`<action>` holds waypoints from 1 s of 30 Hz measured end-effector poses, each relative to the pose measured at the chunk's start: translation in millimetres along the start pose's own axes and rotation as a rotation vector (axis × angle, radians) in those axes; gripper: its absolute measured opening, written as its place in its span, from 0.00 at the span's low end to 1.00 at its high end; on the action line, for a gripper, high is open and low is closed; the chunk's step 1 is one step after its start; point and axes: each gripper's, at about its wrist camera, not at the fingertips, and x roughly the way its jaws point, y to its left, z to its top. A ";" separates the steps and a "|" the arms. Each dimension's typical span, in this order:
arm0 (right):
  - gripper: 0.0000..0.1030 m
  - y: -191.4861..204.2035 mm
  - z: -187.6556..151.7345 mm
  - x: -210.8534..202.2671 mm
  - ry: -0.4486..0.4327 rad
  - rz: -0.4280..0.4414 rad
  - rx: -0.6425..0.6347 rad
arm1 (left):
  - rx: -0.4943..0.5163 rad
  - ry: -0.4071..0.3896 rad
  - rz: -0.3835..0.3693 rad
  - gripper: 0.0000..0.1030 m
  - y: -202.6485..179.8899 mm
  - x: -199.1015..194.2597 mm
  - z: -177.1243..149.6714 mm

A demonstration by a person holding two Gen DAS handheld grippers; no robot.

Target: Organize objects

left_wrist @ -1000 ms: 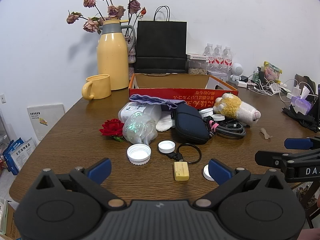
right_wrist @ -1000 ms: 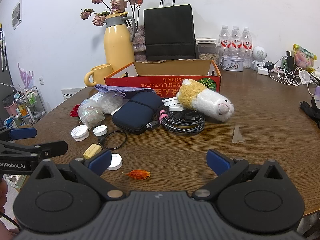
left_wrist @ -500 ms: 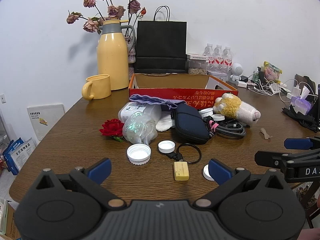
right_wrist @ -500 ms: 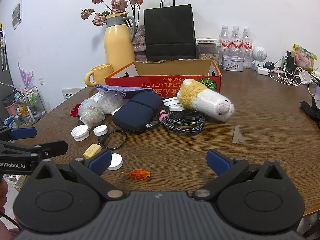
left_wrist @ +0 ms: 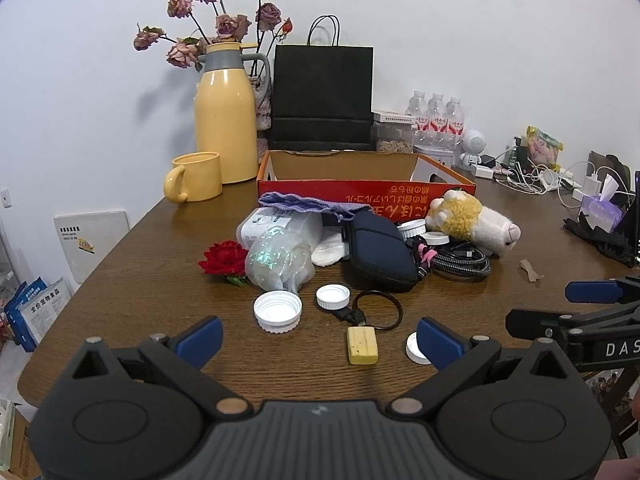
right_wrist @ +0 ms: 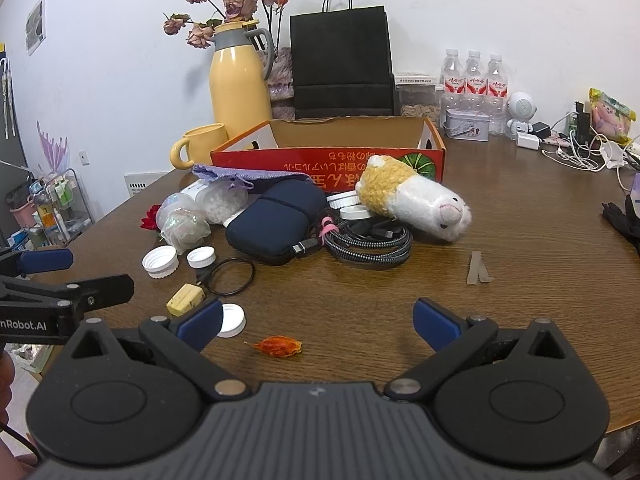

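- Left hand-held gripper (left_wrist: 318, 340): jaws spread wide, empty, poised low over the near tabletop (left_wrist: 132, 300) facing the clutter, likely choosing a first pick.
- Right hand-held gripper (right_wrist: 316, 326): likewise agape, holding nothing.
- Loose items: white caps (left_wrist: 277, 312), yellow block (left_wrist: 362, 345), navy pouch (left_wrist: 380, 254), plush toy (left_wrist: 472, 224), heaped before the red box (left_wrist: 366, 196), the probable destination.
- Change from earlier frames: none visible; both grippers unmoved.

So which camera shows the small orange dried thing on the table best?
The right wrist view: the orange dried piece lies in full sight on the table, between the open fingers of the right gripper. The left wrist view does not show it at all.
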 end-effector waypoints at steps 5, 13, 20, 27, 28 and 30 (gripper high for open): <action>1.00 0.9 1.6 3.5 0.024 0.001 -0.021 | 0.008 0.019 -0.007 1.00 -0.3 7.0 -1.0; 1.00 7.8 -7.8 21.9 0.074 0.012 -0.065 | 0.013 0.064 -0.022 0.94 -4.7 26.4 -6.7; 0.87 10.4 -13.4 33.4 0.100 0.030 -0.089 | 0.015 0.087 -0.025 0.78 -8.6 40.7 -9.7; 0.74 10.8 -14.8 38.1 0.109 0.048 -0.099 | 0.018 0.105 -0.025 0.71 -12.3 51.0 -9.9; 0.72 10.8 -15.3 38.7 0.111 0.052 -0.099 | 0.019 0.108 -0.026 0.69 -12.8 52.6 -10.3; 0.69 11.8 -15.8 39.0 0.106 0.052 -0.107 | 0.019 0.118 -0.031 0.62 -13.7 55.8 -10.5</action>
